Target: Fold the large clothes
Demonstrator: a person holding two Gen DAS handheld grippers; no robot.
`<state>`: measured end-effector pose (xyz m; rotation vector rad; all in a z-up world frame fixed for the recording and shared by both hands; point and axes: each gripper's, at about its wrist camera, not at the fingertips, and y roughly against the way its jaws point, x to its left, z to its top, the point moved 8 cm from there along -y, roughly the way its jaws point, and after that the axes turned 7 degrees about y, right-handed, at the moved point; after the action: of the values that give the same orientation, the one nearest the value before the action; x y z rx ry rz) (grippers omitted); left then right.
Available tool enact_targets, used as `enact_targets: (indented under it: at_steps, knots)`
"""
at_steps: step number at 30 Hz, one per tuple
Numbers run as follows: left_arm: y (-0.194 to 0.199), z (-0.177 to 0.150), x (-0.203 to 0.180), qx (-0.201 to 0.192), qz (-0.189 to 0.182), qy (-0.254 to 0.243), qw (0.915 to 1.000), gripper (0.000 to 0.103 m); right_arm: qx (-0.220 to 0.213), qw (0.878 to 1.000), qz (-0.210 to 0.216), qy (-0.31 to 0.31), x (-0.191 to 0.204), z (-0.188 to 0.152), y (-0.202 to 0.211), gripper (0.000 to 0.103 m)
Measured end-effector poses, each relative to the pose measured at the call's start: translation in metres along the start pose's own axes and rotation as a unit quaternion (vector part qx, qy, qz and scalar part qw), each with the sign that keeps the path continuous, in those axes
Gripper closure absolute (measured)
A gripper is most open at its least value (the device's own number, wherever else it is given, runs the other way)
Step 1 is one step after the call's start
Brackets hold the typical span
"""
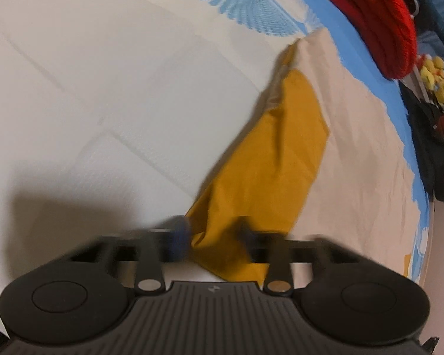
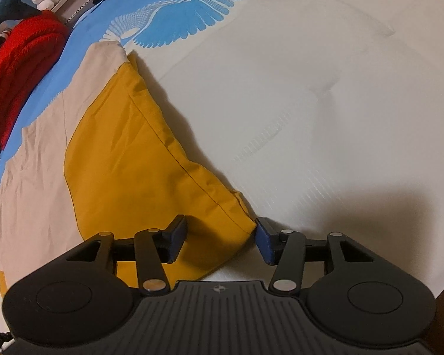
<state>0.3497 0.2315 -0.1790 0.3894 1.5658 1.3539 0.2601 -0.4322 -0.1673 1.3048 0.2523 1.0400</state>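
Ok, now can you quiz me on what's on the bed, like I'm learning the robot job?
1. True or false: the red knitted thing lies on top of the yellow cloth.
2. What is printed in blue on the bedsheet? A) feathery wings B) cars C) flowers
3. What sits between the right gripper fingers?

Key: 1 false, it lies apart at the bed's edge. 2 A. 3 a corner of the yellow cloth.
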Motion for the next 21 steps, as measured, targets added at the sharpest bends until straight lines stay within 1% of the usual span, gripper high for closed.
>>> enact_targets:
  at_steps: [1,2,3,5,9,11,13,15,17,19,20,21]
  knots:
    - [0.003,0.0,-0.003,-0.007,0.001,-0.007,1.0,0.091,-0.001,1.0,-0.003,0.004,0.0,0.001,0.0,0.078]
    - [0.004,0.001,-0.005,-0.011,0.0,-0.013,0.9999,0.094,-0.003,1.0,-0.008,0.006,-0.002,0.002,0.002,0.089]
    - [0.008,0.0,-0.007,-0.016,-0.001,-0.018,0.9997,0.095,-0.005,1.0,-0.005,0.002,-0.003,0.003,0.003,0.092]
    - [0.019,-0.001,-0.011,-0.029,-0.009,-0.027,0.9992,0.097,-0.017,1.0,0.002,-0.009,-0.004,0.005,0.01,0.093]
    - [0.056,-0.009,-0.017,-0.063,-0.046,-0.042,0.9961,0.098,-0.054,0.998,0.014,-0.001,0.003,0.006,0.037,0.095]
    - [0.078,-0.018,-0.016,-0.08,-0.059,-0.054,0.9936,0.098,-0.075,0.997,0.03,-0.006,0.005,0.004,0.055,0.096]
    - [0.098,-0.027,-0.009,-0.087,-0.062,-0.063,0.9923,0.098,-0.094,0.994,0.046,-0.013,0.006,0.001,0.075,0.096]
    - [0.115,-0.039,0.005,-0.092,-0.056,-0.07,0.9918,0.098,-0.109,0.993,0.049,-0.006,0.008,-0.007,0.098,0.096]
    - [0.129,-0.052,0.022,-0.089,-0.055,-0.066,0.9924,0.097,-0.114,0.992,0.053,-0.019,0.003,-0.021,0.116,0.096]
    - [0.13,-0.063,0.033,-0.081,-0.047,-0.063,0.9937,0.097,-0.109,0.993,0.034,-0.003,-0.004,-0.042,0.128,0.097]
    - [0.133,-0.066,0.039,-0.088,-0.029,-0.071,0.9931,0.097,-0.103,0.994,0.023,0.0,-0.009,-0.051,0.129,0.096]
    - [0.137,-0.066,0.044,-0.105,0.002,-0.094,0.99,0.096,-0.095,0.995,0.013,0.0,-0.013,-0.059,0.127,0.096]
